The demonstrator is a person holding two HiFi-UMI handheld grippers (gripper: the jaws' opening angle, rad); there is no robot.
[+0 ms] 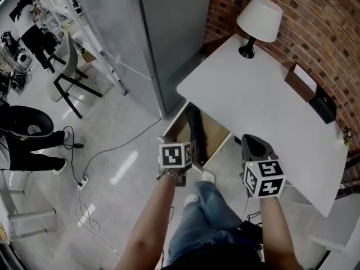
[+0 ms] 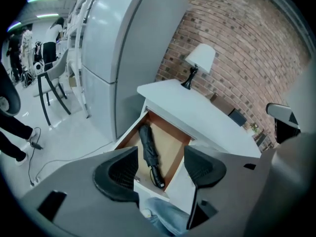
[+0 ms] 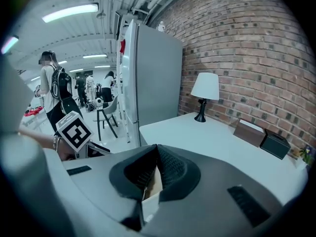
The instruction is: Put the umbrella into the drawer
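The umbrella (image 2: pixel 147 144) lies lengthwise in the open drawer (image 2: pixel 171 149), so your left gripper (image 2: pixel 160 169) stands wide and empty, your right gripper (image 3: pixel 156 154) pinched together on nothing

Black on brown wood, white against red brick

We see a black umbrella (image 2: pixel 148 149) against the warm brown wood of the drawer (image 2: pixel 171 151), whose front is white like the table (image 1: pixel 270 111). The lamp (image 1: pixel 260 17) has a cream-white shade and a black stem; the wall (image 1: pixel 326 27) is red-brown brick with pale mortar lines. The tall unit (image 1: pixel 169 32) is flat grey. The left gripper (image 2: pixel 160 167) is grey with black ribbed pads (image 2: pixel 118 174); its cube (image 1: pixel 174 155) carries black-and-white square markers. Our jeans (image 1: pixel 202 218) are faded blue.
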